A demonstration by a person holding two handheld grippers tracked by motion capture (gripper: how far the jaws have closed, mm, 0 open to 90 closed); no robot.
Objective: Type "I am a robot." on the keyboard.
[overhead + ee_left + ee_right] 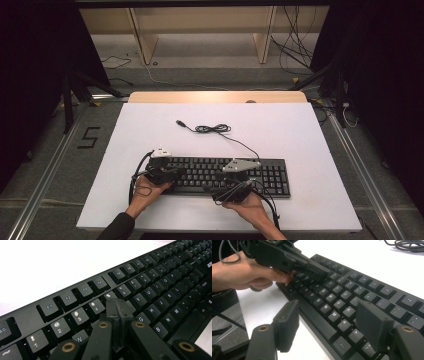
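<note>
a black keyboard (227, 176) lies on the white tabletop (150, 130), close to its near edge and a little right of the middle, its long side parallel to that edge. its cable (215, 129) runs from the back of the keyboard toward the middle of the tabletop, bunched into a small coil, with the plug end lying loose beyond it.

the left gripper (117, 312) is over the left end of the keyboard. its jaws are pressed together with nothing between them, and the joined tip sits on or just above the keys near the number row, around the 5 key; contact cannot be told.

the right gripper (329, 320) is at the near edge of the keyboard, right of the middle. its jaws are spread wide, one over the tabletop just in front of the keyboard, the other above the lower rows of keys, pinching nothing.
</note>
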